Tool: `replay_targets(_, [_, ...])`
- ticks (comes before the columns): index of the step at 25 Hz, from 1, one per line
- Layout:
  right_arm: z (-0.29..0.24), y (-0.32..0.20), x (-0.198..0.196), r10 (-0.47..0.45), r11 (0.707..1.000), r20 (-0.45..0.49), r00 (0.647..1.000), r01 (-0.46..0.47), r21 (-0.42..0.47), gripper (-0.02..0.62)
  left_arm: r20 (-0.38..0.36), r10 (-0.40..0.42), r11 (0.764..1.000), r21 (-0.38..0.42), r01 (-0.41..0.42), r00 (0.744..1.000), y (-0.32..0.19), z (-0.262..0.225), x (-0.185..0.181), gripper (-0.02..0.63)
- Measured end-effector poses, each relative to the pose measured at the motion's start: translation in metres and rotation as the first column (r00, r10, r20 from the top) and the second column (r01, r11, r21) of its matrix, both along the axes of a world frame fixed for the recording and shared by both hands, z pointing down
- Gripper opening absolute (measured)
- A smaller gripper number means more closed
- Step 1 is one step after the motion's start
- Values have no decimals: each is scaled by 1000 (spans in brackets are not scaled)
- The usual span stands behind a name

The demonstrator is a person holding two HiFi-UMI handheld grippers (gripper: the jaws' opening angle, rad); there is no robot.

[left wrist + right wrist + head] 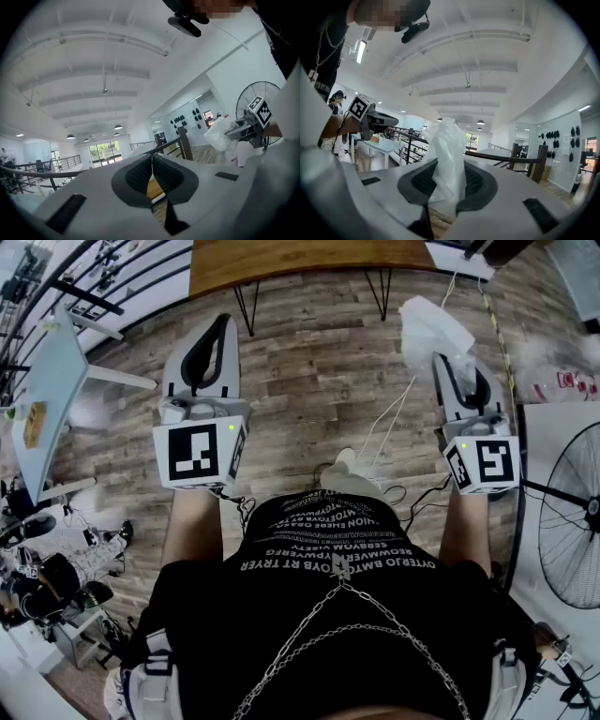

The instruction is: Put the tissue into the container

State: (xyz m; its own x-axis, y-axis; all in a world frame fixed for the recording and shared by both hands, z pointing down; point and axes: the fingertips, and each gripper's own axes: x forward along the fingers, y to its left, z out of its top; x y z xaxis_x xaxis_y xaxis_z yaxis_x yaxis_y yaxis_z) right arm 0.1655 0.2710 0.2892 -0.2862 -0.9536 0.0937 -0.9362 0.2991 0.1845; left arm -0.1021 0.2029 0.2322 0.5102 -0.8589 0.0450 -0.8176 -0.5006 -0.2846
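Observation:
A crumpled white tissue (433, 329) sticks up out of my right gripper (461, 379), whose jaws are shut on it. In the right gripper view the tissue (448, 161) stands between the dark ribbed pads (476, 180) and hides most of the gap. My left gripper (208, 351) is held level at the left, its jaws shut with nothing between them; its pads (139, 179) meet along a thin seam. From the left gripper view the right gripper (248, 125) with the tissue (220, 133) shows far right. No container is in view.
Both grippers are held up over a wooden plank floor (319, 371). A wooden table on hairpin legs (309, 261) stands ahead, a pale table (52, 390) at the left, a standing fan (567, 521) at the right. White cables (384, 427) trail across the floor.

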Motion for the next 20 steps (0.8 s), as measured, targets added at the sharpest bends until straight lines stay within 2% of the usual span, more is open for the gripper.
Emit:
replay_targets(3, [5,32,-39,-20,1000,-3,1000,20,-8,110,11,-24,999,-25,25,1000,35,12,-37,29])
replay_targets(6, [4,63,-79,-13,1000,38,999,13,-1,110,6,-33,998,-60,33,999,80,31,-81,29])
replay_targets(9, [-1,95,-120,-13,1000,82,997,13,7,115,-13,-64,993,-100,62,998,125,55,-137,29])
replay_targets(12, [-6,118,-151,-22,1000,71,997,22,3,115,-42,-104,988,-120,98,994,151,65,-185,29])
replay_targets(16, [-14,124,-161,-8,1000,72,997,8,-6,115,-73,-113,989,-107,105,991,158,61,-214,29])
replay_targets(20, [-22,106,-154,11,1000,74,997,-12,13,115,-90,-114,991,-83,106,989,136,52,-216,29])
